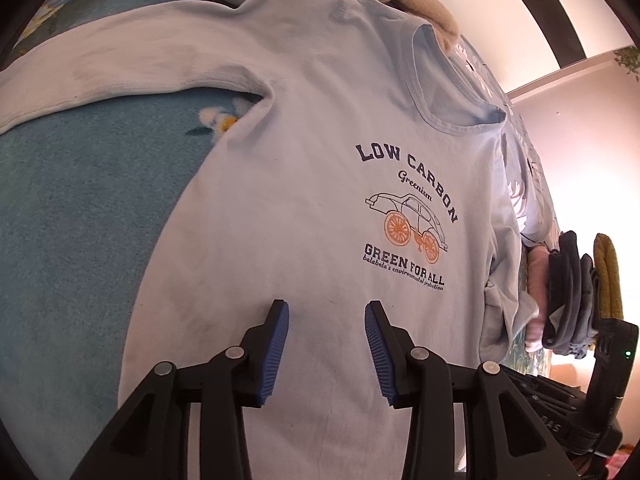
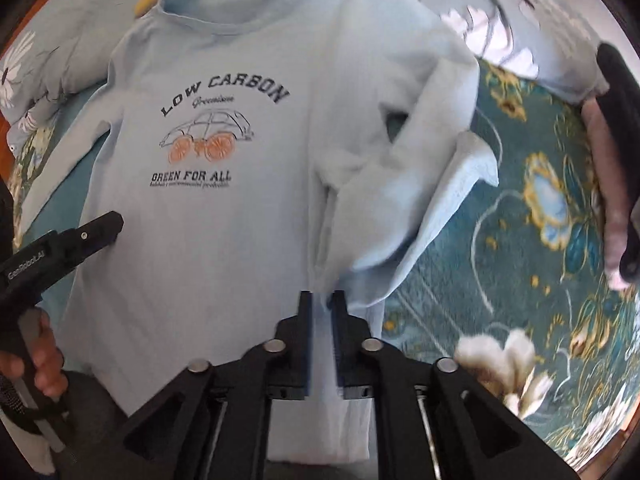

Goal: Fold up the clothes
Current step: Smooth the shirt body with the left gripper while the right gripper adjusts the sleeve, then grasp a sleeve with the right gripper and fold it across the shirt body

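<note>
From the left wrist camera, the left gripper (image 1: 326, 308) hangs with its jaws spread apart and nothing between them, its blue ribbed pads (image 1: 280, 344) just above the lower front of a pale blue long-sleeved shirt (image 1: 304, 168). The shirt lies flat, chest up, on a teal fleece blanket (image 1: 80, 208), stretching straight ahead of the jaws. Its dark print, reading "LOW CARBON" and "GREEN FOR ALL" around a car with orange wheels (image 1: 408, 220), sits ahead and slightly right of the jaws. One sleeve (image 1: 120, 76) runs out far to the left. Well to the right of the jaws lies a stack of folded dark clothes (image 1: 568, 292). From the right wrist camera, the right gripper (image 2: 322, 300) is clamped on a fold of the same shirt (image 2: 224, 240), with pale blue fabric pinched between the nearly closed jaws. Ahead and right of the jaws, the other sleeve (image 2: 408, 184) lies doubled over toward the shirt's body, on a floral bedspread (image 2: 520, 240). Far left of the jaws, the left gripper (image 2: 96, 228) shows, held by a hand (image 2: 44, 360).
</note>
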The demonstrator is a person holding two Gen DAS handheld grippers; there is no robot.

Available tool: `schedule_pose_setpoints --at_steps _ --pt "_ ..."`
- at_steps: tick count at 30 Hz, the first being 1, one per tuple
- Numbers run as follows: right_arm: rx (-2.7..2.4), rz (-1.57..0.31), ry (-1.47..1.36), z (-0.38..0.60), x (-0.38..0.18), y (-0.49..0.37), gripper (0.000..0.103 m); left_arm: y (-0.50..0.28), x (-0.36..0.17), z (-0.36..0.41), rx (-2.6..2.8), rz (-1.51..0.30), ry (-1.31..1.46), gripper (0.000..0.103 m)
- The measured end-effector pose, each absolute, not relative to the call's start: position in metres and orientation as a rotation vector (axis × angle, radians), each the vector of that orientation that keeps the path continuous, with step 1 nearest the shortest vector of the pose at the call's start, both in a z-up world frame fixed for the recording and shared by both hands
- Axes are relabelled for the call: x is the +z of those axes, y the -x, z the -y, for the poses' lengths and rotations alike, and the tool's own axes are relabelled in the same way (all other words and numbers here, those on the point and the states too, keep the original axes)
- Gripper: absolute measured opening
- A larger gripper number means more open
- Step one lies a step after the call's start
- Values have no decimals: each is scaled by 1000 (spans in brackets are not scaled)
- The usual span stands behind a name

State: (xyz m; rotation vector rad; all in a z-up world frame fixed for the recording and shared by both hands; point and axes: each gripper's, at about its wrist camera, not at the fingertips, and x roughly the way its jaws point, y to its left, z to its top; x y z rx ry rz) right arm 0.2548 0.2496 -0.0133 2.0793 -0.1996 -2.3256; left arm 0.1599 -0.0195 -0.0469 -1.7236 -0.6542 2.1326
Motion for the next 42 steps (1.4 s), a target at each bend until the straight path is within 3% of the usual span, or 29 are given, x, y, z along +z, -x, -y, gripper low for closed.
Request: schedule_pose_setpoints --at_steps 6,12,17,19,20,21,26,31,33,42 --pt "-2496 467 -2002 -310 19 -270 34 -157 -48 16 2135 651 1721 45" --pt "-2592 926 -2094 -388 -5 -264 34 -154 -48 15 2142 638 1717 46" --pt "-2578 1073 -2126 -402 -26 -255 35 -152 -47 14 2146 624 1718 46" --pt "-2575 1062 -2110 -398 -23 -254 33 -151 -47 14 2147 622 1717 47" --pt "-2568 1061 -2092 -395 -20 -254 12 -150 -47 14 2146 623 1716 47" --pt "-2553 1059 -2087 -393 -18 -254 3 -149 -47 14 2146 623 1716 47" --pt "-2728 834 -2001 -393 35 -250 3 -151 -45 14 2147 631 1713 47" --pt "-3250 257 -1819 -420 134 -248 3 -154 -45 14 2145 630 1712 47" --pt "-3353 109 -1774 -432 157 -246 3 -153 -45 14 2145 632 1711 47" --pt "-3252 360 -1924 -451 130 -253 5 -160 -34 25 2179 630 1711 47"
